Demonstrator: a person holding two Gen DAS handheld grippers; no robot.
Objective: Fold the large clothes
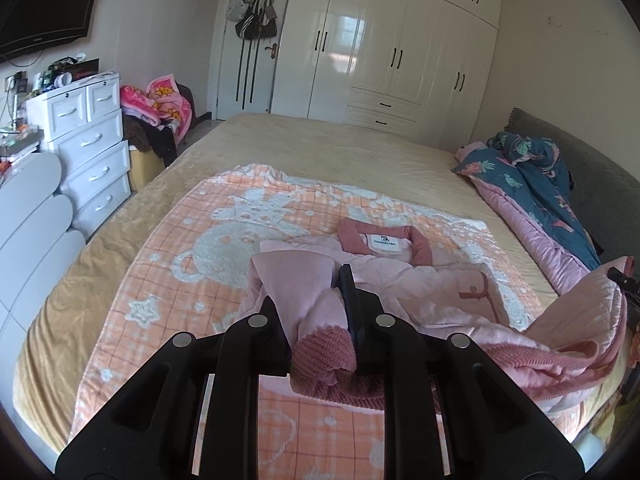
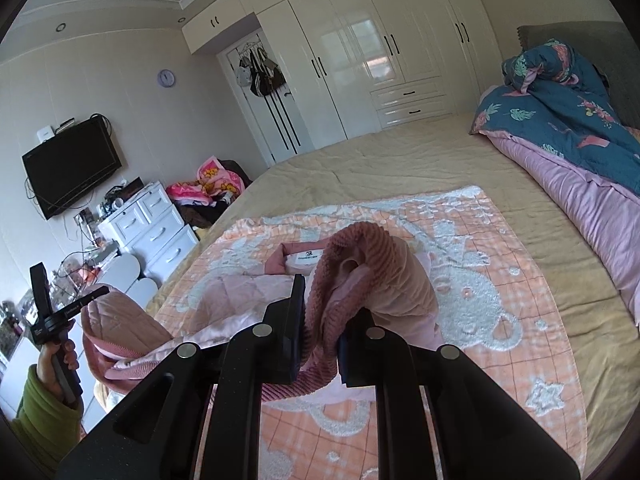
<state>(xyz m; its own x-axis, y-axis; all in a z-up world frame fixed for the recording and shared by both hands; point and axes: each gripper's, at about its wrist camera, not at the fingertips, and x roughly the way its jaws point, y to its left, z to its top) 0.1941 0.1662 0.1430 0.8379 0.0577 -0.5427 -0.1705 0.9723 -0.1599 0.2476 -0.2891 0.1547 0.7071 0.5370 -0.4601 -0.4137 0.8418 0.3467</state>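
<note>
A pink quilted jacket (image 1: 400,280) with a dark pink collar and ribbed hem lies on an orange-and-white checked blanket (image 1: 180,248) on the bed. My left gripper (image 1: 320,320) is shut on the jacket's ribbed hem, which bunches between its fingers. My right gripper (image 2: 324,332) is shut on another bunch of the ribbed hem and lifts it above the blanket (image 2: 500,280). The jacket's collar and label (image 2: 304,258) show beyond it. The left gripper (image 2: 92,298) shows at the left of the right wrist view, holding the jacket's other end. The right gripper sits at the right edge of the left wrist view, mostly hidden.
The bed (image 1: 320,140) has a beige cover. A blue floral and pink quilt (image 1: 540,184) is heaped along its right side by the grey headboard. A white drawer chest (image 1: 92,148) and a wall TV (image 1: 44,4) stand left. White wardrobes (image 1: 392,44) line the far wall.
</note>
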